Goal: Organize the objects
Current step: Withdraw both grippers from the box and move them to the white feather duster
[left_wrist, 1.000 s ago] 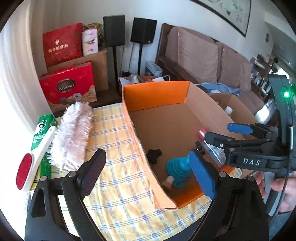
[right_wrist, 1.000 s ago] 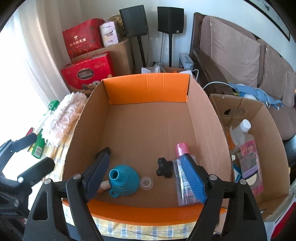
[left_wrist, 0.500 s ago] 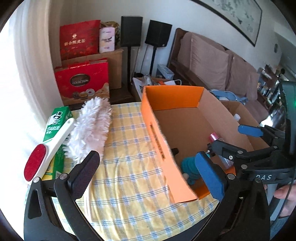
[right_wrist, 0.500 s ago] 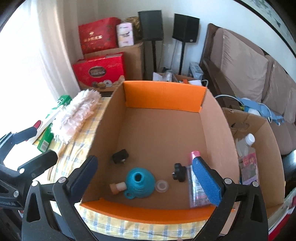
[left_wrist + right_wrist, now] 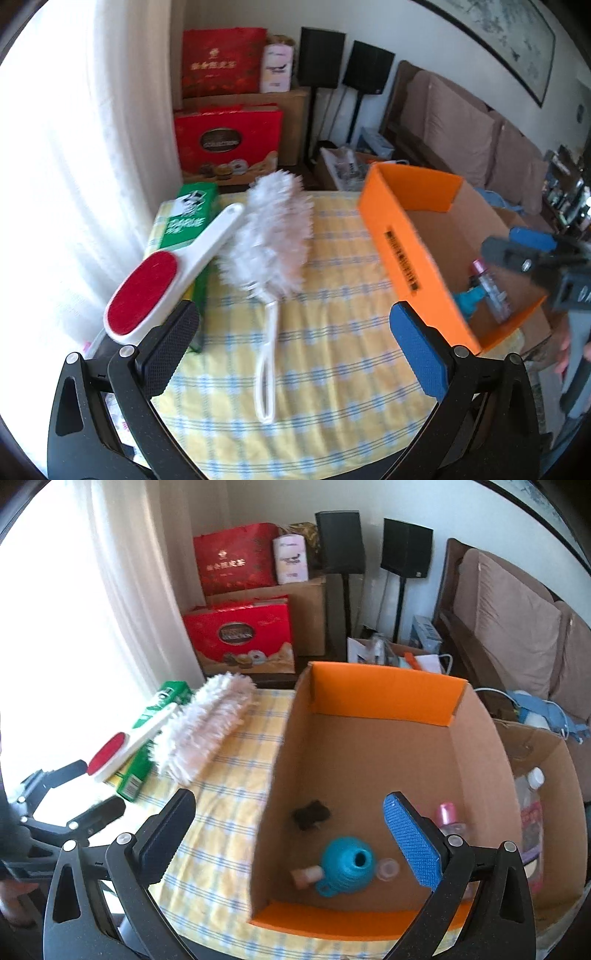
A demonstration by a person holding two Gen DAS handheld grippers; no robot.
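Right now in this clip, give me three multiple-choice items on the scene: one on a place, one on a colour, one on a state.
1. Where does the white duster lie?
A. inside the cardboard box
B. on the checked tablecloth, left of the box
C. on the sofa

2. What colour is the funnel in the cardboard box?
A. teal
B. red
C. yellow

3. How do the jaws of the left gripper stand?
A. shut on the duster handle
B. shut on the lint brush
C. open and holding nothing

Answers:
1 B: the duster rests on the checked tablecloth, between the lint brush and the box wall.
2 A: the funnel is teal against the brown box floor.
3 C: both fingers stand wide apart above the cloth, with the duster's handle loop lying free between them.
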